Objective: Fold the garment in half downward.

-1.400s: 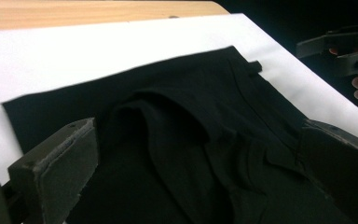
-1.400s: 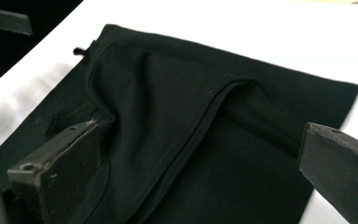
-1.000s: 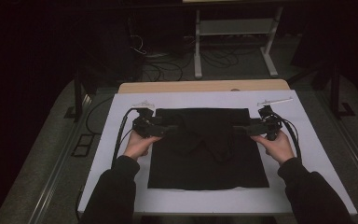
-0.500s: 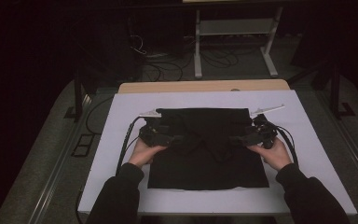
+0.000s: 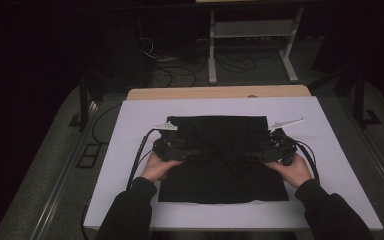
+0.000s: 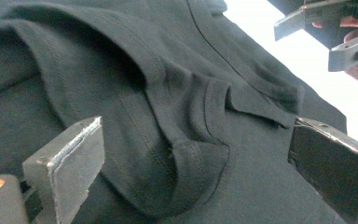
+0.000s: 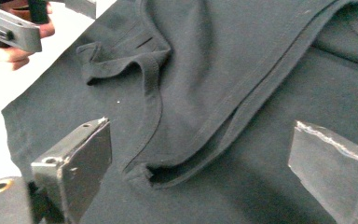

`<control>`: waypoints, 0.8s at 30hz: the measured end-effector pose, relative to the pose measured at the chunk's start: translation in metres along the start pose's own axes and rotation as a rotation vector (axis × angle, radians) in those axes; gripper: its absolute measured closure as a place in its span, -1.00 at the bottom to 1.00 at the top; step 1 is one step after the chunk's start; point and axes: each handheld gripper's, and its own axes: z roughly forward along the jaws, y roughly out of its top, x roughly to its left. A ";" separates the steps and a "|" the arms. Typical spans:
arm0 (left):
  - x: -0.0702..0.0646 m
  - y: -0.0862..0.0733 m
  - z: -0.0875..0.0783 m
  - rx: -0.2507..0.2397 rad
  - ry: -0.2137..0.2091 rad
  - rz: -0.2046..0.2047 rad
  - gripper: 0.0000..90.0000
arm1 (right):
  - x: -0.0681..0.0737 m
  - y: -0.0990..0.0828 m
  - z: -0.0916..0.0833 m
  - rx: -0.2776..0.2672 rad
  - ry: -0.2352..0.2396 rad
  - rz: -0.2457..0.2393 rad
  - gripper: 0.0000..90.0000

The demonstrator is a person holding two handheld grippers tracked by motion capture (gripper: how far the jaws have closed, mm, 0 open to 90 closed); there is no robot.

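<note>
A black garment [image 5: 220,175] lies flat on the white table cover [image 5: 330,150], with folded layers and stitched hems across its middle. My left gripper [image 5: 192,154] lies low over its left part and points inward. In the left gripper view its jaws [image 6: 198,154] stand open over a curled hem of the garment [image 6: 186,154]. My right gripper [image 5: 252,155] mirrors it from the right. Its jaws [image 7: 205,149] have just been closing a little, and they stand open astride a folded edge of the garment [image 7: 223,93], pads clear of the cloth.
The right gripper [image 6: 335,32] shows far off in the left gripper view, and the left gripper [image 7: 9,28] in the right gripper view. A wooden table edge [image 5: 220,92] lies behind the cover. A white stand [image 5: 250,30] and floor cables [image 5: 180,70] sit beyond.
Both hands have moved from the garment's upper outer corners inward and nearer to me, coming down low over the cloth.
</note>
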 end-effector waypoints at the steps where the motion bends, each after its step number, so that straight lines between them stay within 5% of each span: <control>1: -0.001 0.000 0.001 0.006 -0.003 0.001 -0.88 | 0.001 -0.001 0.001 -0.001 0.000 -0.007 -0.83; 14: 0.002 -0.003 0.010 0.048 -0.001 -0.018 -0.70 | 0.008 -0.004 0.005 0.027 0.030 -0.036 -0.64; 24: 0.003 -0.005 0.014 0.066 -0.023 -0.045 -0.45 | 0.014 -0.005 0.009 0.055 0.064 -0.079 -0.17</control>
